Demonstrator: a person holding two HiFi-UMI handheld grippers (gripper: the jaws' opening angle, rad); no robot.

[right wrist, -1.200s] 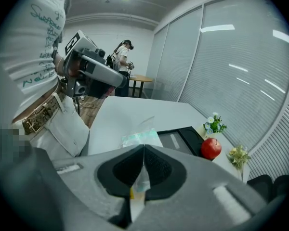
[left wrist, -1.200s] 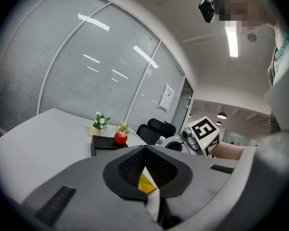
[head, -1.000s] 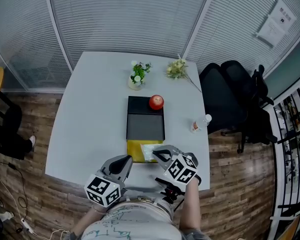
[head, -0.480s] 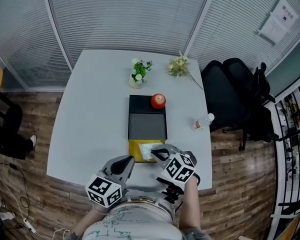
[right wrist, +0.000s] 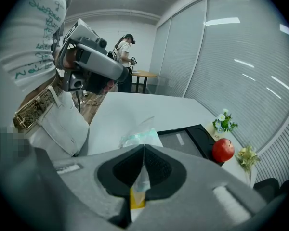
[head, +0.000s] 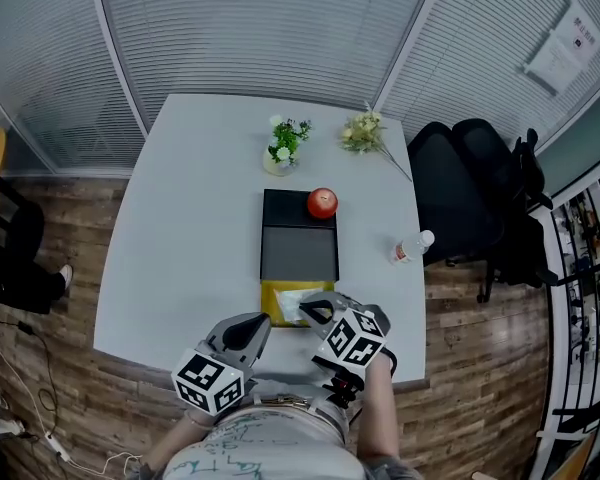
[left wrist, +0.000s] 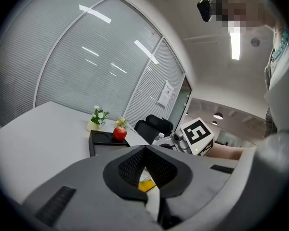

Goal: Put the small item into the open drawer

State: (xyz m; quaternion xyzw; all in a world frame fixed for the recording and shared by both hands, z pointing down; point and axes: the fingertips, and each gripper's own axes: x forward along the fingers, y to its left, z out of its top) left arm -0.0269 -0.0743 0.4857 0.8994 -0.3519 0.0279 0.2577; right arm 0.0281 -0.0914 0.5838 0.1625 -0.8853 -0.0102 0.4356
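Small packet (right wrist: pixel 138 138), pinched in the closed right gripper (right wrist: pixel 143 148), juts toward 12 o'clock, seemingly over the yellow drawer (head: pixel 272 298); left gripper (left wrist: pixel 145 150) closed, empty.

The right claw (right wrist: pixel 143 150) is pinching a clear plastic packet (right wrist: pixel 140 134) above the white bench (right wrist: pixel 135 107) — a red apple (right wrist: pixel 223 149) is sitting on the black box (right wrist: pixel 202 137) beyond.

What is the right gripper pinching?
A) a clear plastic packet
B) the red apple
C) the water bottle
A: the right gripper has its jaws closed on the clear plastic packet, which sticks out past the tips.
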